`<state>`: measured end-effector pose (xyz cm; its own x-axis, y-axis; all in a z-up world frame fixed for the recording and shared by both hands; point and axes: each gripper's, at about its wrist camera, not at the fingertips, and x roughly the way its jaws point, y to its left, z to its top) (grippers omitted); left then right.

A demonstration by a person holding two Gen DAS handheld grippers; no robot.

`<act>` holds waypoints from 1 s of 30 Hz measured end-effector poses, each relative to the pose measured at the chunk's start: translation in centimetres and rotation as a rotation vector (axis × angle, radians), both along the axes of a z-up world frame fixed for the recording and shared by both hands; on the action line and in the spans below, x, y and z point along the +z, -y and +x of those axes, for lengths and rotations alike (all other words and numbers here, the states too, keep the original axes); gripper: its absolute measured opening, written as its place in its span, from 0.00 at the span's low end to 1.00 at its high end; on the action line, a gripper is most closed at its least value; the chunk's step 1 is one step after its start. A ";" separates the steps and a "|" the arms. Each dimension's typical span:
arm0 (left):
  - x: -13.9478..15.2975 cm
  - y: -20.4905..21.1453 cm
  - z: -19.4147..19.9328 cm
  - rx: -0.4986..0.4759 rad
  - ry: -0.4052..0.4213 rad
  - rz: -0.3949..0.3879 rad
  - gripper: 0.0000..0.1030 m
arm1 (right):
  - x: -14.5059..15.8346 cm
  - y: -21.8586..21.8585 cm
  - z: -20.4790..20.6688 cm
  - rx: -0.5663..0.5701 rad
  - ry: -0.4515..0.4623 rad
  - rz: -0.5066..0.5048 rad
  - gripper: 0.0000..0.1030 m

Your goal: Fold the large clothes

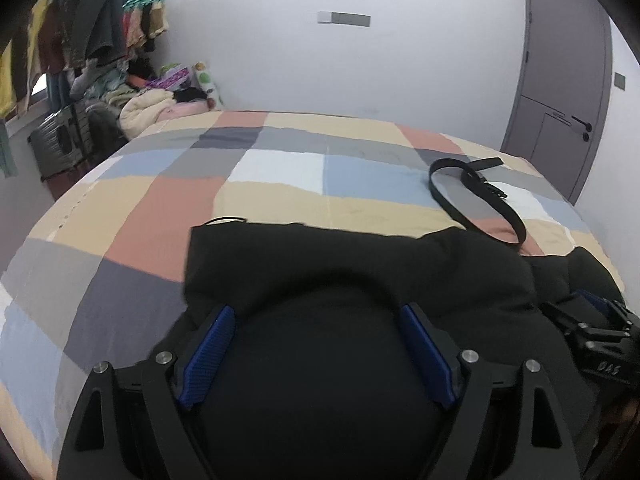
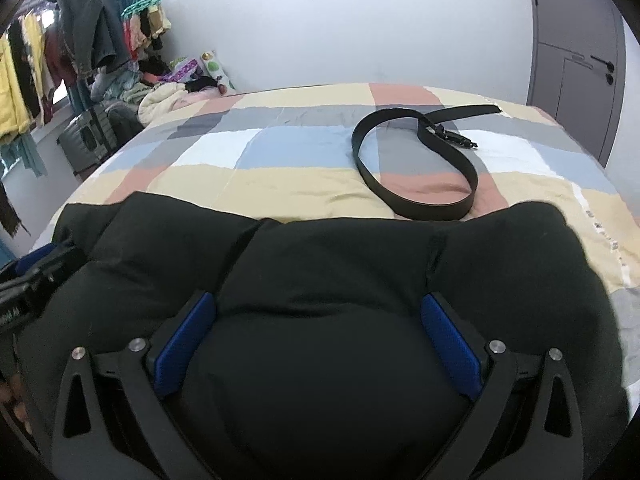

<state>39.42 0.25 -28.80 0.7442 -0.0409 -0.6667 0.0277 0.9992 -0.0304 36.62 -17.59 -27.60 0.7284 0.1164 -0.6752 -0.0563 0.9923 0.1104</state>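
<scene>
A black garment (image 2: 360,264) lies bunched on the near part of the bed (image 2: 280,180), its far edge just short of a black belt (image 2: 412,152) looped on the checked cover. Both tools hover over the cloth: the left hand-held gripper (image 1: 316,312) stands wide with only fabric beneath it, nothing pinched, and the right hand-held gripper (image 2: 318,300) is equally spread and empty. This looks like a fold just laid down. Next, I'd judge, comes taking fresh hold of an edge and folding again, clear of the belt.
</scene>
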 end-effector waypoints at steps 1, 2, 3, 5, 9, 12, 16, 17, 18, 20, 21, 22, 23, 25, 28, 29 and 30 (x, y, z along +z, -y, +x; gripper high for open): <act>-0.1 -0.4 -0.3 0.005 0.000 0.003 0.83 | 0.1 0.3 -0.2 0.004 0.000 -0.001 0.99; -0.1 -0.7 -0.5 0.003 0.003 0.010 0.83 | 0.1 0.7 -0.4 0.007 -0.001 -0.001 0.99; -0.2 -0.9 -0.7 0.002 0.006 0.019 0.83 | 0.2 1.0 -0.6 0.009 -0.002 -0.002 0.99; -0.4 -1.4 -1.1 0.012 0.015 0.029 0.84 | 0.3 2.1 -1.3 0.015 -0.004 -0.002 0.99; -0.8 -2.5 -1.5 0.009 0.007 0.010 0.86 | 0.2 4.3 -2.6 -0.009 -0.003 -0.010 0.99; -0.8 -3.1 -2.1 0.027 0.024 0.025 0.86 | 0.3 6.6 -3.3 -0.069 -0.007 0.000 0.99; -0.2 -3.9 -3.5 0.023 0.038 -0.003 0.86 | 0.0 9.1 -4.7 -0.116 -0.033 0.031 0.99; 0.2 -4.0 -4.0 0.027 0.048 0.010 0.86 | 0.3 9.7 -5.5 -0.141 -0.027 0.024 0.99; 0.6 -4.0 -4.5 0.031 0.056 0.022 0.86 | 0.6 10.0 -6.0 -0.155 -0.021 0.016 0.99; 1.8 -4.2 -5.7 0.034 0.060 0.041 0.86 | 1.7 10.4 -7.6 -0.181 -0.002 -0.019 0.99; 2.5 -4.2 -6.4 0.036 0.069 0.046 0.86 | 2.6 10.6 -8.5 -0.192 0.016 -0.027 0.99; 3.6 -4.2 -7.7 0.039 0.091 0.055 0.86 | 3.1 10.6 -9.1 -0.194 0.027 -0.026 1.00; 4.6 -4.2 -8.8 0.039 0.111 0.054 0.86 | 4.2 10.7 -10.0 -0.202 0.047 -0.026 1.00; 6.6 -4.1 -10.9 0.033 0.131 0.032 0.86 | 6.4 10.6 -11.1 -0.206 0.079 -0.024 1.00; 9.6 -4.3 -13.9 0.026 0.164 -0.010 0.91 | 9.7 10.2 -12.8 -0.204 0.135 0.005 1.00; 11.1 -4.2 -15.3 0.029 0.179 -0.012 0.91 | 11.6 9.9 -13.8 -0.194 0.162 0.016 1.00; 12.3 -4.1 -16.4 0.028 0.196 -0.015 0.91 | 12.4 9.4 -14.2 -0.190 0.175 0.018 1.00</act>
<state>23.04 4.35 -16.50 0.8607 -0.0270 -0.5084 0.0064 0.9991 -0.0422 22.38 -27.01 -15.19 0.8438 -0.0223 -0.5362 0.1109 0.9848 0.1336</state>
